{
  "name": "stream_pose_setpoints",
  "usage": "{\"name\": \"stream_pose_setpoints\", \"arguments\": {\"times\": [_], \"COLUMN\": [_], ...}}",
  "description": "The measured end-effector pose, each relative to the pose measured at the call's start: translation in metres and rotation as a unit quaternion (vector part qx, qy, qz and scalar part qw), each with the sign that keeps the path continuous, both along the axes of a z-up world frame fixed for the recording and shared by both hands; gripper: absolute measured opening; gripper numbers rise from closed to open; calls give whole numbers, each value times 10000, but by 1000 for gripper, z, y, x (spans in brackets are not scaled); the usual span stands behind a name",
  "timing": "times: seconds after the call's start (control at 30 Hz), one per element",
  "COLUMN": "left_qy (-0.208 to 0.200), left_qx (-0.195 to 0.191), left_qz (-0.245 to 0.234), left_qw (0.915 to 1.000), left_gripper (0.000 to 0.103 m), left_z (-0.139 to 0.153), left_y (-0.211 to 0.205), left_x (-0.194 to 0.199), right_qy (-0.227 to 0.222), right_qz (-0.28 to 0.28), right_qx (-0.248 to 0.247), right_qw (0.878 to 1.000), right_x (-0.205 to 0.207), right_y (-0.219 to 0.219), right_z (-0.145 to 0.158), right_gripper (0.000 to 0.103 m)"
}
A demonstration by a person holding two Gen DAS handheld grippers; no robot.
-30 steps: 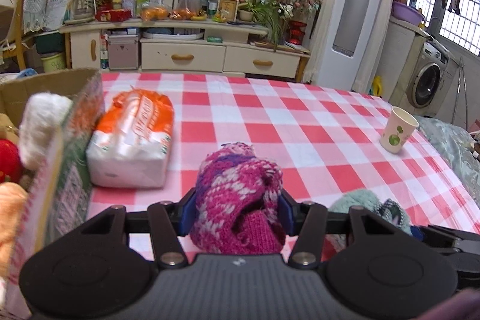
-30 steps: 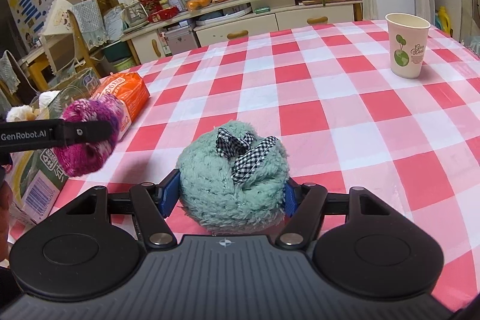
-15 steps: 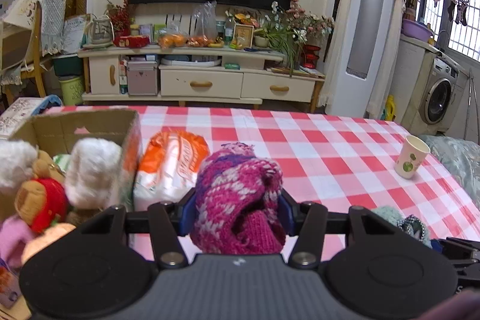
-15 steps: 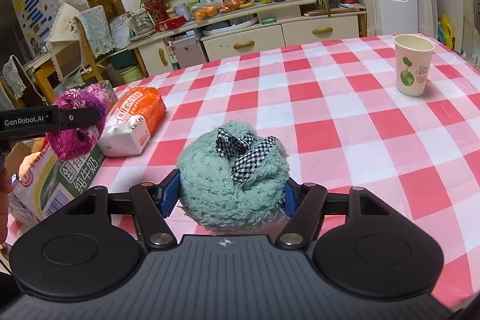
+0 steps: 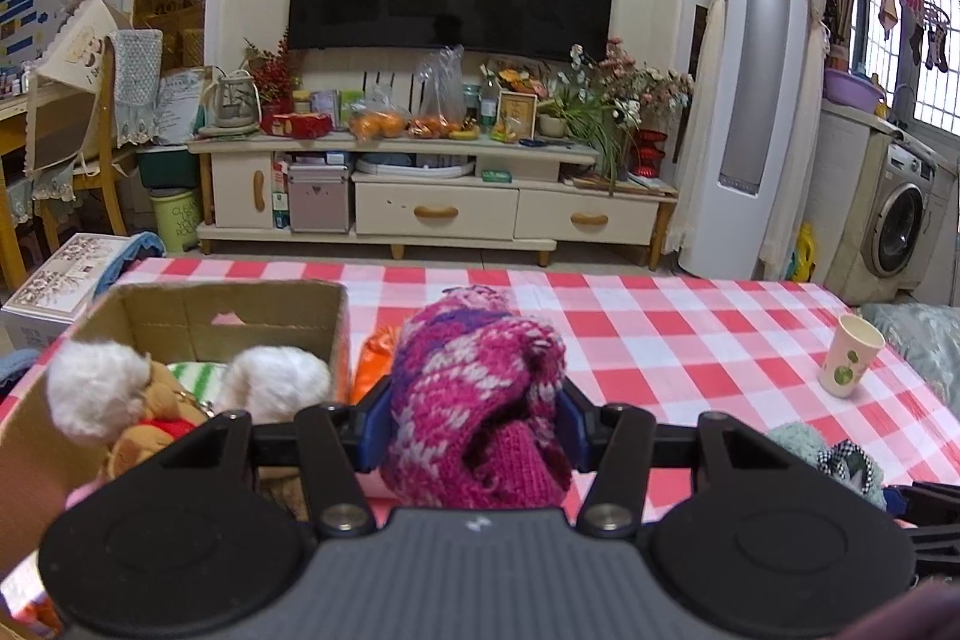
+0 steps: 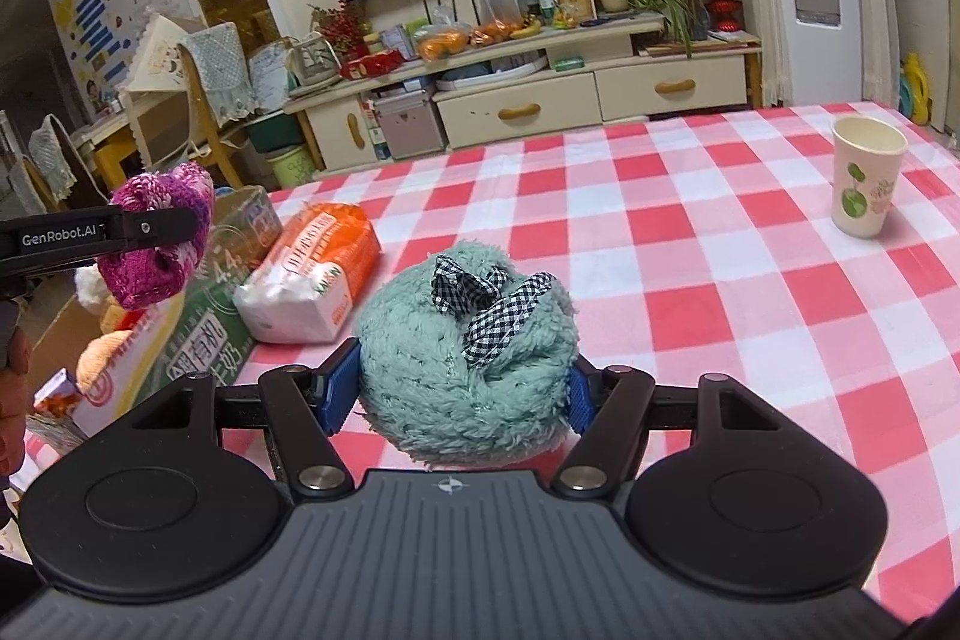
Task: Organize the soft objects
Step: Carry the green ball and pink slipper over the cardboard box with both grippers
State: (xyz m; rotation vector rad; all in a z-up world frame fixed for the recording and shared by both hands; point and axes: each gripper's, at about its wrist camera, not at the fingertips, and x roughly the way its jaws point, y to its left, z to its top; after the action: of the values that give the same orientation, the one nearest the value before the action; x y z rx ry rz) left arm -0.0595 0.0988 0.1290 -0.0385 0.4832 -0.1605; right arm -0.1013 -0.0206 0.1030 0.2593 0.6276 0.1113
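a: what fills most of the frame?
b: the table (image 5: 690,340), under a red and white checked cloth, runs across the middle of both views. behind it, in the upper half, sits a cream tv cabinet (image 5: 432,196).

a: and next in size?
b: a cardboard box (image 5: 198,310) at the lower left of the left wrist view, open at the top, with plush toys (image 5: 96,388) piled inside. just right of the box lies an orange and white tissue pack (image 6: 312,274), on the cloth at centre left of the right wrist view.

a: the grippers?
b: the left gripper (image 5: 474,424) is clenched on a magenta knitted piece (image 5: 474,394), its blue pads pressed into both sides of the wool. in the right wrist view that piece hangs at the far left edge, above the near side of the box and off the cloth.

a: the other one?
b: the right gripper (image 6: 462,394) is grasping a mint fluffy piece (image 6: 462,370) with a black and white checked ribbon (image 6: 492,304) on top. it sits at lower centre of that view, clamped between the pads. whether it touches the cloth i cannot tell.

a: anything smaller?
b: a paper cup (image 6: 864,178) stands upright at the right side of the table, well apart from both pieces.
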Motion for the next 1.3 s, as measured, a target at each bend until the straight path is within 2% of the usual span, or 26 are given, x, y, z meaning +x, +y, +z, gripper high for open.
{"name": "stream_pose_setpoints", "arguments": {"times": [0.5,0.97,1.3], "left_qy": [-169,-88,29], "left_qx": [-104,-275,-660], "left_qz": [364,802,1219], "left_qw": [9991,9964,9903], "left_gripper": [54,54,54], "left_z": [9,6,4], "left_y": [33,71,113], "left_x": [2,10,9], "right_qy": [-271,-506,-611], "right_qz": [504,1057,1355], "right_qx": [138,288,425], "right_qw": [9983,9927,9880], "right_x": [27,70,97], "right_y": [42,89,115], "right_z": [21,31,35], "right_gripper": [82,82,82]}}
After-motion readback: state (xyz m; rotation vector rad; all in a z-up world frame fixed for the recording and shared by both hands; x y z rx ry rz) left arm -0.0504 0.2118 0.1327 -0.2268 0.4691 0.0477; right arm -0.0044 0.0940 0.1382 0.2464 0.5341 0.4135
